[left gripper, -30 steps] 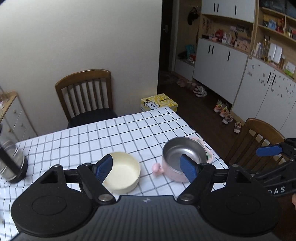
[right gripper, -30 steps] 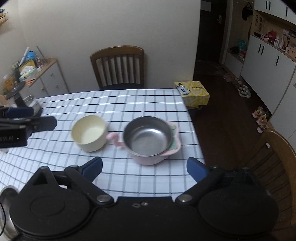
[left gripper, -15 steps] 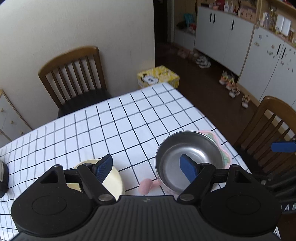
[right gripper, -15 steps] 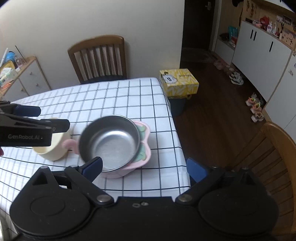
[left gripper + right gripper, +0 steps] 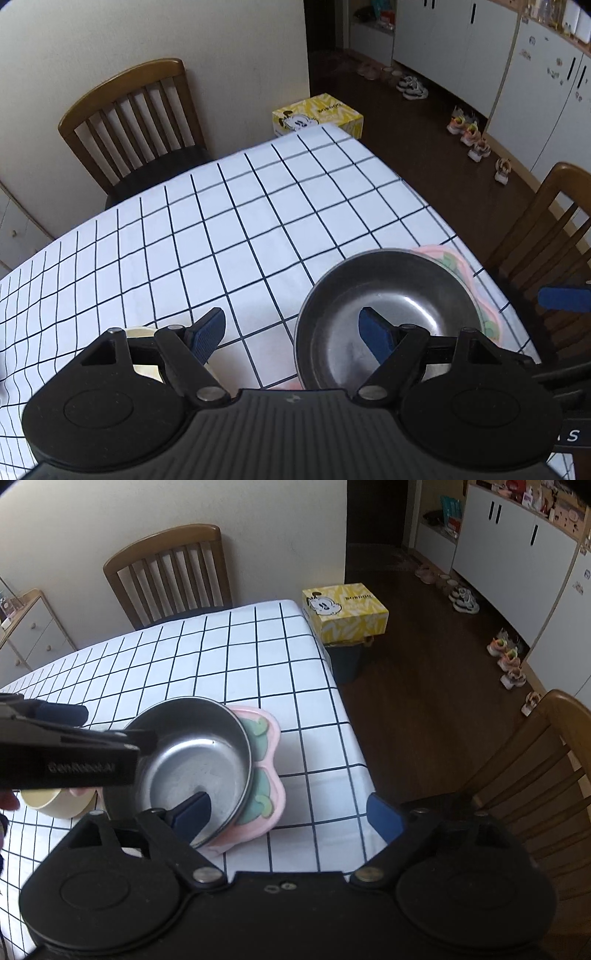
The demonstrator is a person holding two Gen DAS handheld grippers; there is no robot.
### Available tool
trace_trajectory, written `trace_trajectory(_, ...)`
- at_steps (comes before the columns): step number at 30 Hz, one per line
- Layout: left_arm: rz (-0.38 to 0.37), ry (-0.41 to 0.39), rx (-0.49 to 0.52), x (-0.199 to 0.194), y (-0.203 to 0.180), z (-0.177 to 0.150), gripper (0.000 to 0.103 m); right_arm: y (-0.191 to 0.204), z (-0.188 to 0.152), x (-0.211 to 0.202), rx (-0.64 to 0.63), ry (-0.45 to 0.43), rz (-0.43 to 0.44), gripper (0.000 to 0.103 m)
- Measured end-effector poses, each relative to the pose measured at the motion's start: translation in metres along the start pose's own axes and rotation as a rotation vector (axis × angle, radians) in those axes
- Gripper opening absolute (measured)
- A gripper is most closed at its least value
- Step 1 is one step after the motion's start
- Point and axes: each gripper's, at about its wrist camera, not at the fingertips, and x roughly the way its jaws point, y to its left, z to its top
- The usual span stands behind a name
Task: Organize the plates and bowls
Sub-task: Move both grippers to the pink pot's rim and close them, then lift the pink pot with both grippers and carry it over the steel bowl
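A steel bowl (image 5: pixel 388 295) (image 5: pixel 195 753) with a pink outside sits on a pink plate with green shapes (image 5: pixel 264 771) (image 5: pixel 461 273) near the table's right edge. A cream bowl (image 5: pixel 55 803) (image 5: pixel 144 354) stands just left of it, mostly hidden. My left gripper (image 5: pixel 291 332) is open, its right finger over the steel bowl's inside and its left finger by the cream bowl. My right gripper (image 5: pixel 288 814) is open, its left finger over the steel bowl's near rim, its right finger beyond the table edge.
The table (image 5: pixel 221 229) has a white checked cloth. A wooden chair (image 5: pixel 136 122) stands at the far side, another chair (image 5: pixel 546 760) at the right. A yellow box (image 5: pixel 345 611) sits on a bin beside the table. Shoes line the floor by white cabinets.
Both grippers have moved forward and down over the bowls. The steel bowl now lies between the fingers of each. The cream bowl has slid under the left gripper's body.
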Motion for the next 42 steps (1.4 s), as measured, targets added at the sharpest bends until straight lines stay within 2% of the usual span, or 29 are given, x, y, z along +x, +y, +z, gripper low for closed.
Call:
trace_trajectory(1, 0.005, 0.004, 0.002, 0.003, -0.001, 0.0, 0.078, 0.0, 0.001, 0.003, 0.004, 0.004, 0.002, 0.089)
trace_trajectory(3, 0.0, 0.017, 0.005, 0.008, -0.003, 0.0, 0.07, 0.002, 0.001, 0.007, 0.006, 0.011, 0.006, 0.087)
trace_trajectory(4, -0.009, 0.03, 0.002, 0.011, -0.003, 0.0, 0.062, 0.002, 0.002, 0.009, 0.008, 0.015, 0.008, 0.087)
trace_trajectory(7, -0.013, 0.035, -0.007, 0.016, -0.004, 0.0, 0.058, 0.005, 0.003, 0.015, 0.016, 0.025, 0.015, 0.083)
trace_trajectory(9, -0.013, 0.043, -0.011, 0.019, -0.004, 0.0, 0.049, 0.006, 0.003, 0.018, 0.024, 0.033, 0.016, 0.08)
trace_trajectory(11, -0.017, 0.055, -0.017, 0.022, -0.005, 0.0, 0.036, 0.007, 0.003, 0.02, 0.033, 0.042, 0.022, 0.073)
trace_trajectory(15, -0.02, 0.062, -0.032, 0.024, -0.002, -0.001, 0.03, 0.006, 0.002, 0.024, 0.052, 0.062, 0.039, 0.06)
trace_trajectory(17, -0.019, 0.07, -0.036, 0.025, -0.002, -0.001, 0.019, 0.006, 0.002, 0.025, 0.057, 0.068, 0.045, 0.049)
trace_trajectory(20, -0.018, 0.079, -0.028, 0.024, -0.002, -0.003, 0.014, 0.005, 0.001, 0.025, 0.07, 0.073, 0.059, 0.045)
trace_trajectory(23, -0.006, 0.077, -0.015, 0.022, -0.004, -0.006, 0.01, 0.007, 0.001, 0.024, 0.069, 0.071, 0.072, 0.038)
trace_trajectory(34, -0.005, 0.093, -0.017, 0.004, -0.007, -0.026, 0.008, 0.006, -0.005, 0.016, 0.084, 0.079, 0.074, 0.033)
trace_trajectory(42, 0.0, 0.077, -0.013, -0.032, -0.006, -0.045, 0.008, 0.011, -0.014, -0.01, 0.076, 0.081, 0.089, 0.032)
